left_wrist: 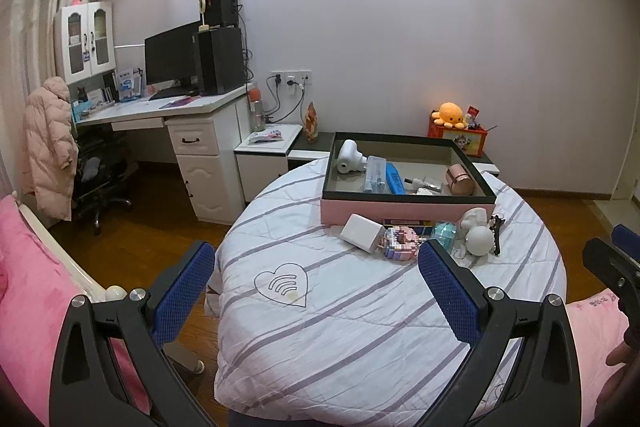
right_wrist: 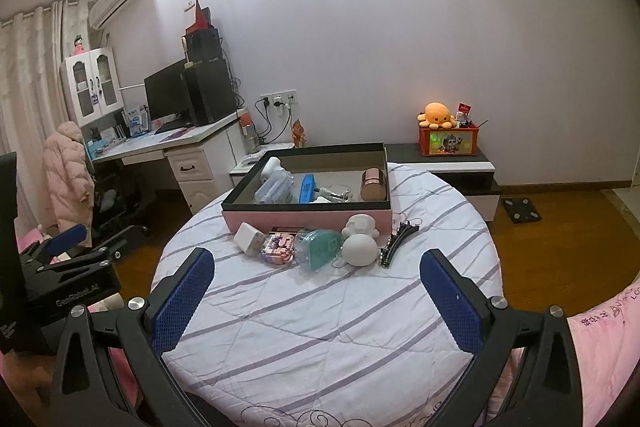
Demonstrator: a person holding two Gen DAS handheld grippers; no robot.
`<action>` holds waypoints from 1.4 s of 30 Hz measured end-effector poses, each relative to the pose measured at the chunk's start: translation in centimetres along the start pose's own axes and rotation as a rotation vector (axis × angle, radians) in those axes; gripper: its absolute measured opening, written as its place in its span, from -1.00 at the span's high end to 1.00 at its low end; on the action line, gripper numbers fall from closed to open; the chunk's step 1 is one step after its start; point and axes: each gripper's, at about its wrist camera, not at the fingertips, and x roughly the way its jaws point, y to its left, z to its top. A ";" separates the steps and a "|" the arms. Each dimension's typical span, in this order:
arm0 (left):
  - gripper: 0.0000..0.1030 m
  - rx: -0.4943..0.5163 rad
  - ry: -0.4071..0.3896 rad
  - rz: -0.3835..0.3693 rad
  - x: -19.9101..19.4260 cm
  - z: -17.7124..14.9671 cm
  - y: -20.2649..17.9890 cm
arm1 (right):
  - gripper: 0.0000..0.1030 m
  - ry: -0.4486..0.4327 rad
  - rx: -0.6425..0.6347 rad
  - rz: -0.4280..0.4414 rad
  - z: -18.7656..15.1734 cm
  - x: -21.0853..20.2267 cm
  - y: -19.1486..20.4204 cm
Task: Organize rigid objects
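Observation:
A pink box with a dark rim (left_wrist: 404, 207) (right_wrist: 304, 217) sits at the far side of a round table covered in a striped cloth (left_wrist: 320, 307) (right_wrist: 320, 307). It holds a white device (left_wrist: 349, 155), a blue case (left_wrist: 394, 179) and a rose-gold cylinder (left_wrist: 460, 179) (right_wrist: 374, 184). In front of it lie a white charger (left_wrist: 361, 231) (right_wrist: 250, 238), a pink block toy (left_wrist: 400, 242) (right_wrist: 277, 246), a teal case (right_wrist: 320, 247), a white figurine (left_wrist: 478, 233) (right_wrist: 360, 241) and a black hair clip (right_wrist: 394, 243). My left gripper (left_wrist: 316, 275) and right gripper (right_wrist: 318, 281) are open and empty, short of the objects.
A white desk with a monitor (left_wrist: 172, 61) and an office chair with a pink coat (left_wrist: 48, 151) stand at the left. A low cabinet with an orange plush (left_wrist: 450, 115) (right_wrist: 436, 115) is behind the table. Pink bedding (left_wrist: 28, 287) lies at both near sides.

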 end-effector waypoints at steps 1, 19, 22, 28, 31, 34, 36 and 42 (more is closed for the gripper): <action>-1.00 -0.003 0.002 0.000 0.0 0.0 0.0 | -1.00 0.004 -0.002 0.002 0.0 0.0 0.0; -1.00 -0.002 0.032 -0.012 1.2 -0.5 -0.3 | -1.00 0.034 -0.012 -0.008 -0.5 0.8 -0.2; -1.00 0.002 0.041 -0.019 1.9 -0.8 -0.5 | -1.00 0.048 -0.004 -0.018 -0.7 1.5 -0.8; -1.00 0.017 0.071 -0.040 5.2 -1.5 -1.0 | -1.00 0.104 0.017 -0.051 -1.5 4.0 -2.6; -1.00 0.012 0.097 -0.059 7.3 -1.6 -1.2 | -1.00 0.134 0.016 -0.066 -1.9 5.5 -3.3; -1.00 0.015 0.117 -0.070 9.7 -1.6 -1.4 | -1.00 0.163 0.010 -0.080 -2.2 7.4 -3.9; -0.99 0.021 0.144 -0.078 11.7 -1.5 -1.8 | -1.00 0.180 0.006 -0.088 -2.2 8.5 -4.3; -0.99 0.036 0.201 -0.102 16.8 -1.4 -3.0 | -1.00 0.217 -0.017 -0.105 -1.7 12.4 -5.1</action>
